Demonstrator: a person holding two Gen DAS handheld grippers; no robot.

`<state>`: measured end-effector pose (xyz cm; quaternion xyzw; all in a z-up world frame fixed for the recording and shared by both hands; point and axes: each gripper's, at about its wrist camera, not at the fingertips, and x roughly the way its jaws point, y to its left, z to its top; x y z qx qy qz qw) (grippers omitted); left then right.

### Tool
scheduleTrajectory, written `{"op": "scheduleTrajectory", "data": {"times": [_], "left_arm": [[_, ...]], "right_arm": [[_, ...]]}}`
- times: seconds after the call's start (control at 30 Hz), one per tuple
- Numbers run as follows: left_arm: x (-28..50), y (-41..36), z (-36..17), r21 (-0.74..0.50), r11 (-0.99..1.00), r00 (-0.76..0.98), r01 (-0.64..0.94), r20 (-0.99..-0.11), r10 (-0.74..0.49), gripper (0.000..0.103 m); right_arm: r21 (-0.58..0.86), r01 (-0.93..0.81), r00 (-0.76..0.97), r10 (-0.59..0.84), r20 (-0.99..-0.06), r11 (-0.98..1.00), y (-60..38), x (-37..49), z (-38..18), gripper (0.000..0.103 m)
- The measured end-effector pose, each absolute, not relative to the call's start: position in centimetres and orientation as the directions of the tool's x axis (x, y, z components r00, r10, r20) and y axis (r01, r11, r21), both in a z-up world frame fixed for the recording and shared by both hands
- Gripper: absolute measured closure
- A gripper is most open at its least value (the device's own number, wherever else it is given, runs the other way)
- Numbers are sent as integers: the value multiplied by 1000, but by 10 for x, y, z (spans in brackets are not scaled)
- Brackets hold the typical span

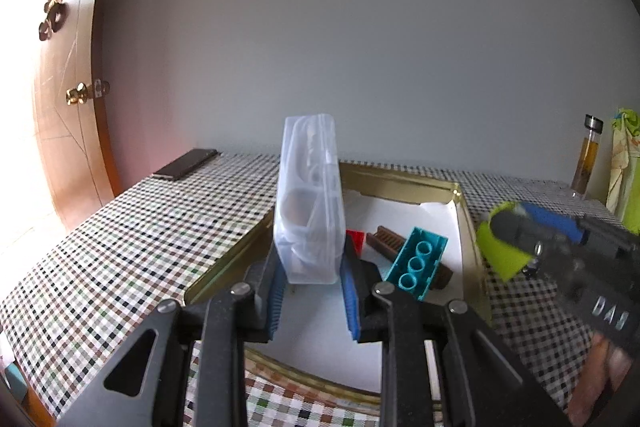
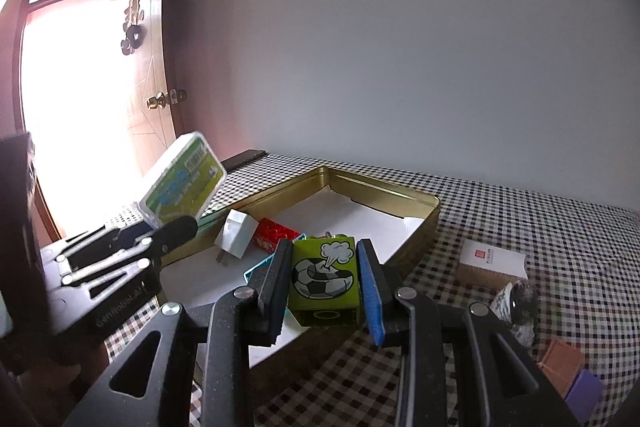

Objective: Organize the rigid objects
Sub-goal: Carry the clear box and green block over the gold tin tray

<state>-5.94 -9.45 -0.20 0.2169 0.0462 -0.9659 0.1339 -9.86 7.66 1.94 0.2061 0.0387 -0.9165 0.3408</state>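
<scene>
Inside gold tin [image 1: 404,185]: teal brick [image 1: 418,263]

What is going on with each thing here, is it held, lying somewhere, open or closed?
Clear plastic box: upright, gripped by the left fingers.
Green block: gripped by the right fingers, over the tin's edge.
Gold tin: open, no lid on.
Teal brick: lying in the tin.
Red brick: lying in the tin.
White plug: lying in the tin.
Door: open.

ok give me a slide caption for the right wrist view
Right tool grips a green football-print block over the gold tin; left tool holds a plastic case.
</scene>
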Motion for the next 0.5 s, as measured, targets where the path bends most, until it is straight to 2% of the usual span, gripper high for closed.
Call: {"op": "scheduleTrajectory", "data": {"times": [0.23, 0.5], "left_arm": [[-75, -101, -8, -21, -965, -836, 261, -505, -215, 80], [-87, -104, -12, -11, -968, -812, 253, -546, -206, 80]], "right_arm": [[34, 634, -681, -579, -449, -772, 57, -121, 26, 68], [31, 623, -678, -560, -476, -781, 41, -149, 25, 68]]}}
